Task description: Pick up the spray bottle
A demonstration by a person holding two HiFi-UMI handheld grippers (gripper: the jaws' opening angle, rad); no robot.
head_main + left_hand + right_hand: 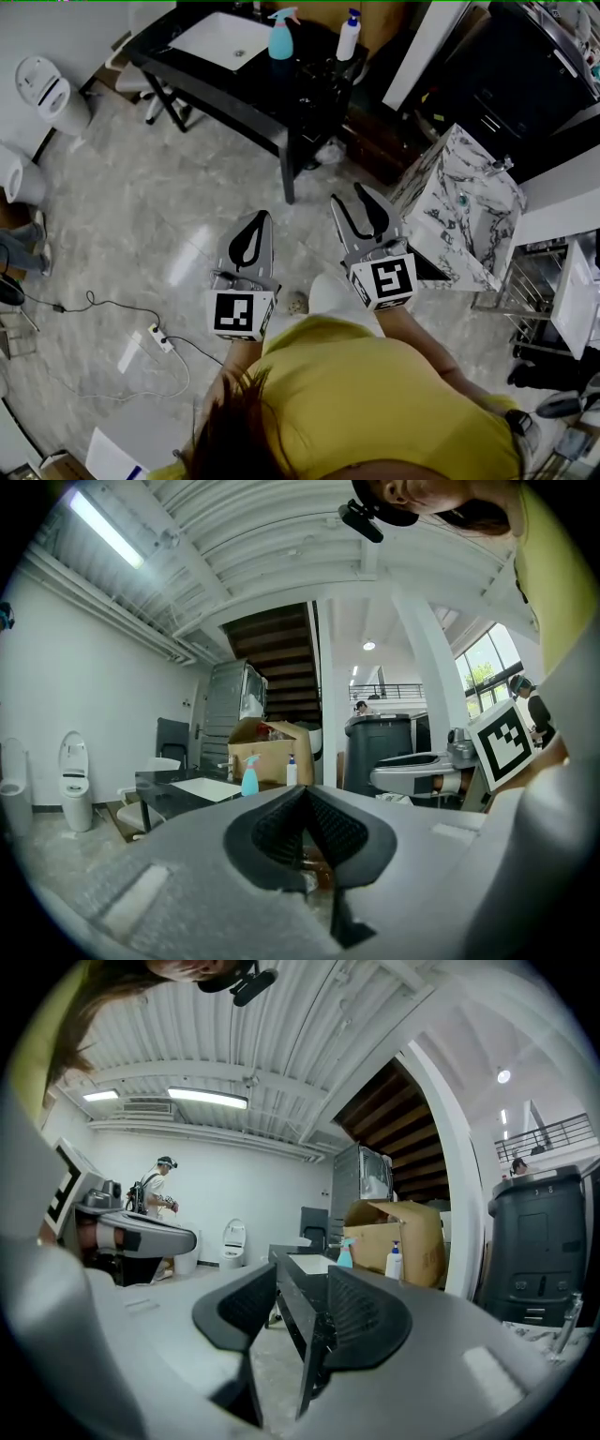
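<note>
The blue spray bottle [281, 36] stands upright on a black table [234, 89], beside a white sink basin [222, 39]. It is small and far off in the left gripper view [249, 776] and in the right gripper view [345, 1254]. Both grippers point level towards the table, well short of it over the tiled floor. My left gripper [263, 217] [306, 791] is shut, its tips meeting with nothing held. My right gripper [354, 195] [300, 1274] is open, with nothing between its jaws.
A white pump bottle [348, 36] stands to the right of the spray bottle. A marble-patterned cabinet [459, 206] is close on the right. A toilet [47, 89] is at the left wall. A power strip [159, 339] with cable lies on the floor.
</note>
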